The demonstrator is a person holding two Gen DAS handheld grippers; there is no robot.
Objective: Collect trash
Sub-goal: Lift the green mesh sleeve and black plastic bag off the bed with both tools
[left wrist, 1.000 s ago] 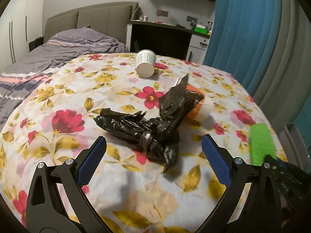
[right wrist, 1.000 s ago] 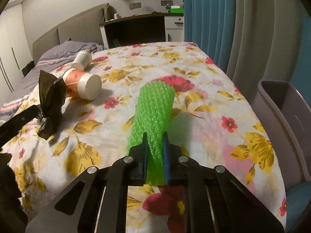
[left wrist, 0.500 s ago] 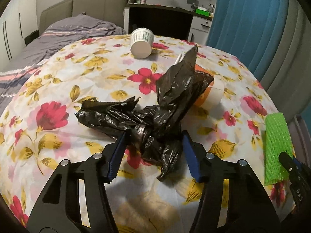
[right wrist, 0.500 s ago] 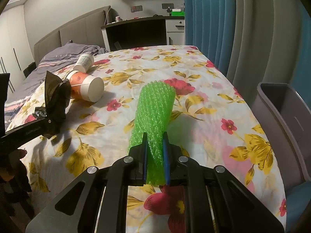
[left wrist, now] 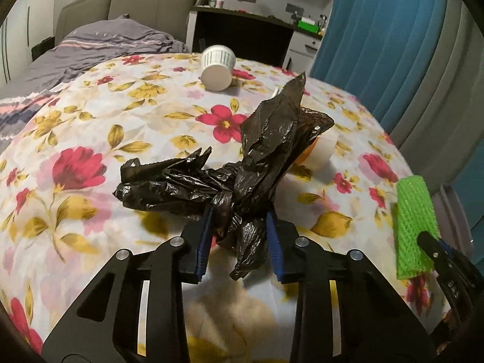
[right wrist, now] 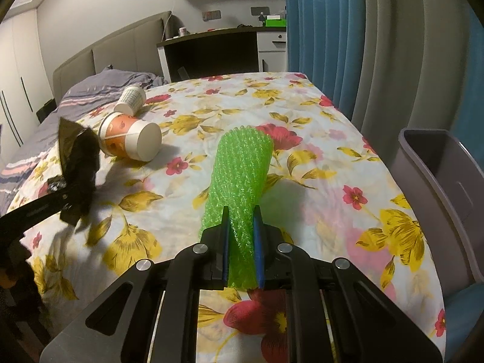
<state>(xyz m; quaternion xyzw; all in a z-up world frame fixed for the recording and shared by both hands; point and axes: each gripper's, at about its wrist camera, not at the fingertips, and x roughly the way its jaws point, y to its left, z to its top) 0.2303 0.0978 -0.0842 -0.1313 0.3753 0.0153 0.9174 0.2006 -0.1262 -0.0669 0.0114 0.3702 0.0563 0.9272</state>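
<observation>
My left gripper is shut on a crumpled black plastic bag on the floral bedspread; the bag also shows in the right wrist view. My right gripper is shut on a green foam net sleeve, which also shows at the right of the left wrist view. An orange paper cup lies on its side behind the bag. A white printed cup lies further back.
A grey bin stands beside the bed's right edge, below blue curtains. A dark desk and a grey rumpled blanket lie at the far end.
My left gripper moved forward over the black bag and closed on it. My right gripper stayed shut on the green sleeve, nearly still.
</observation>
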